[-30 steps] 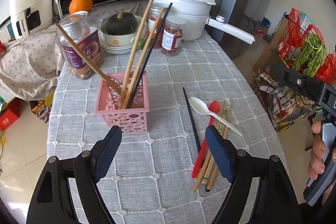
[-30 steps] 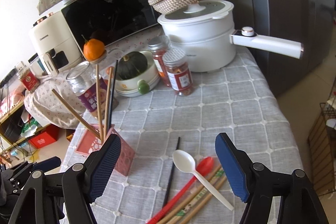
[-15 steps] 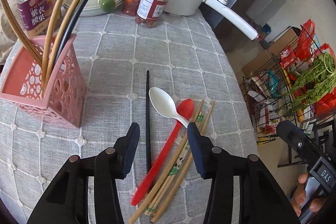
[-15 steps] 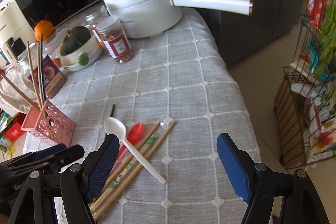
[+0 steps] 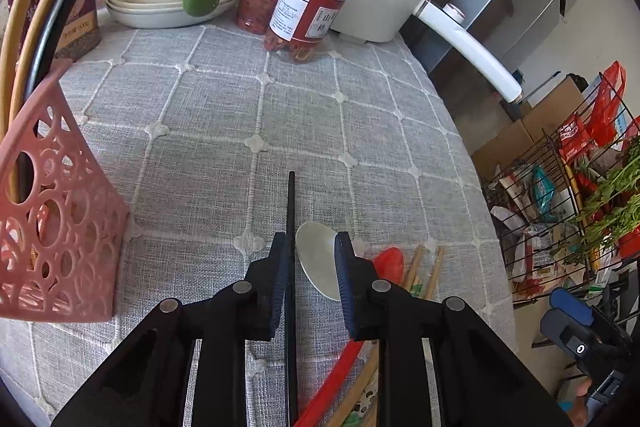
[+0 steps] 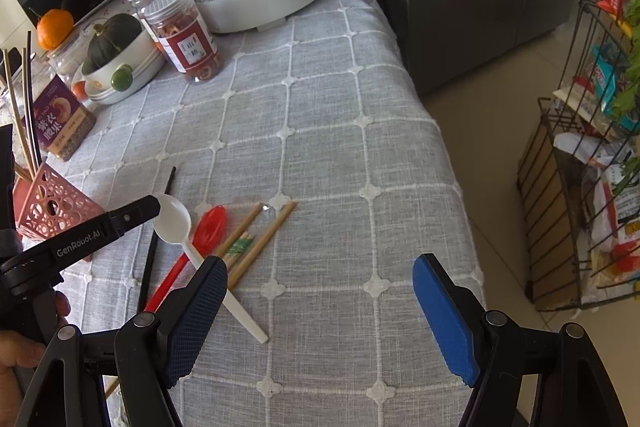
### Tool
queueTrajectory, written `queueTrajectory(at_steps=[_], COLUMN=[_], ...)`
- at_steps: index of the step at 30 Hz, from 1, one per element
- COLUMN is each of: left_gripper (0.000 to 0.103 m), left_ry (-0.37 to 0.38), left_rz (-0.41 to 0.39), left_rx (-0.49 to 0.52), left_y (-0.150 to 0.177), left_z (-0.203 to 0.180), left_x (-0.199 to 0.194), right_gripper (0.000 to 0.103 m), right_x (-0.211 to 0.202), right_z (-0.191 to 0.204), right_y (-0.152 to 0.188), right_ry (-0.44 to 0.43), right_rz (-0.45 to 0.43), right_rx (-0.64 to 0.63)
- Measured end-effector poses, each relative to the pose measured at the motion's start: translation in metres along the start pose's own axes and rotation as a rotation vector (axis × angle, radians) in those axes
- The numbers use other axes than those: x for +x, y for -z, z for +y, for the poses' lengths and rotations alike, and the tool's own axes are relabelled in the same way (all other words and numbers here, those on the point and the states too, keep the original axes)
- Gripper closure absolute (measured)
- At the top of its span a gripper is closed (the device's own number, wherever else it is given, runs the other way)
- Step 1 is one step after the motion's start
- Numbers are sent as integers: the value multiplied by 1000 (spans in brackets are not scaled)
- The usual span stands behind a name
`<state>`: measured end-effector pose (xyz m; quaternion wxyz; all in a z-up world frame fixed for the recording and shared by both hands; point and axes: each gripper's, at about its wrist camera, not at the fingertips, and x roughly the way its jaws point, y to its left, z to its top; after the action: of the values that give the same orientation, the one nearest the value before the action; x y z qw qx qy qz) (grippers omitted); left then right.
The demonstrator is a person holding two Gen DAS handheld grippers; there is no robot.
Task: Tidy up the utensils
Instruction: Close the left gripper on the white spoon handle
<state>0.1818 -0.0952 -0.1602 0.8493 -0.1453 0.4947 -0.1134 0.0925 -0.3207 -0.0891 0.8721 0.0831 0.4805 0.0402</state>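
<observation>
Closing in, my left gripper (image 5: pixel 310 259) has dropped low over the cloth (image 5: pixel 208 131) and narrowed since half a second ago; the black chopstick (image 5: pixel 291 203) now sits between its fingers, which I judge are not yet clamped. My right gripper (image 6: pixel 320 301) hangs wide, holding nothing. Next comes the pinch, then a carry to the pink holder (image 5: pixel 52 227) at left.

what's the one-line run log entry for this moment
left gripper: narrowed, straddling black chopstick, not clamped | right gripper: open, idle | white spoon, red spoon: on table | pink basket: holds chopsticks
</observation>
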Motion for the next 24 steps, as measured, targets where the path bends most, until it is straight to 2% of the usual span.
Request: queueTrajectory(at_steps=[4,10,17,24], left_gripper=[100,102,103,103], left_ry=[8,27,-35,-90], left_rz=[0,-56,-178,-281], left_rx=[10,78,192,257], left_y=[-1,-4,-4,2], left_z=[0,-10,-28,-21], left_x=[5,-12,-77,-151], right_gripper=[22,22,22,22], right_x=[6,10,7,17], right_z=[-3,-6,-5,7], right_y=[0,1,-3,-3], right_ry=[12,13,10,0], right_rz=[18,31,29,67], right_rx=[0,21,71,97])
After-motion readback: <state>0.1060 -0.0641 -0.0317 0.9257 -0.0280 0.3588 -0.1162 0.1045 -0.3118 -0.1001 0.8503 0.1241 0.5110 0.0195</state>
